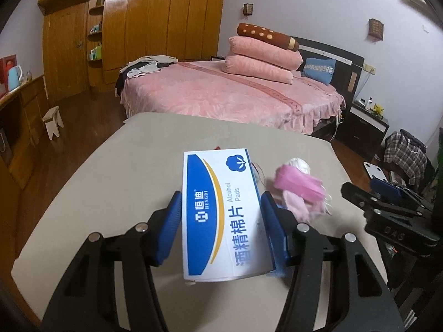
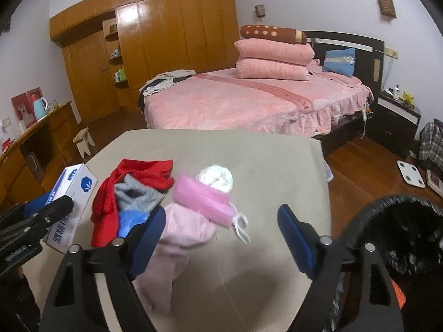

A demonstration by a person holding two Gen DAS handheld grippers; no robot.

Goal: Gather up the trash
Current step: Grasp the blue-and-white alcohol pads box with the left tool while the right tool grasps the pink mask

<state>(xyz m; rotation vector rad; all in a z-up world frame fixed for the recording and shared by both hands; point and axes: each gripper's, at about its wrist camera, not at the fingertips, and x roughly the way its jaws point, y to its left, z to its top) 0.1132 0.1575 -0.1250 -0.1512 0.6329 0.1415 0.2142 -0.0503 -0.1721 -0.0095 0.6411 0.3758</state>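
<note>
Left gripper [image 1: 220,218]: blue pads clamped on either side of a white-and-blue box [image 1: 221,215] marked "Alcohol Pads". Box held above the beige table [image 1: 83,193]; whether its underside touches the top cannot be told. In the right wrist view the same box [image 2: 73,193] sits at the table's left edge, with the left gripper [image 2: 47,207] on it.

Right gripper [image 2: 221,238]: fingers spread wide, nothing between them, hanging over the near part of the table [image 2: 249,152]. Left pad overlaps the edge of a pale pink cloth [image 2: 177,238].

On the table, left to right in the right wrist view: red cloth [image 2: 133,177], a grey piece [image 2: 135,193] and a blue piece [image 2: 128,221] lying on it, then the pale pink cloth. A pink mask [image 2: 205,199] rests on the pink cloth's far end, white ear loops trailing to its right. A white wad [image 2: 217,177] sits just behind the mask, touching it.

Black-lined bin [image 2: 401,235] stands off the table's right side, just beside the right gripper.

Beyond the table: bed [image 2: 249,102] with pink cover, wooden wardrobe [image 2: 180,33] along the far wall.
</note>
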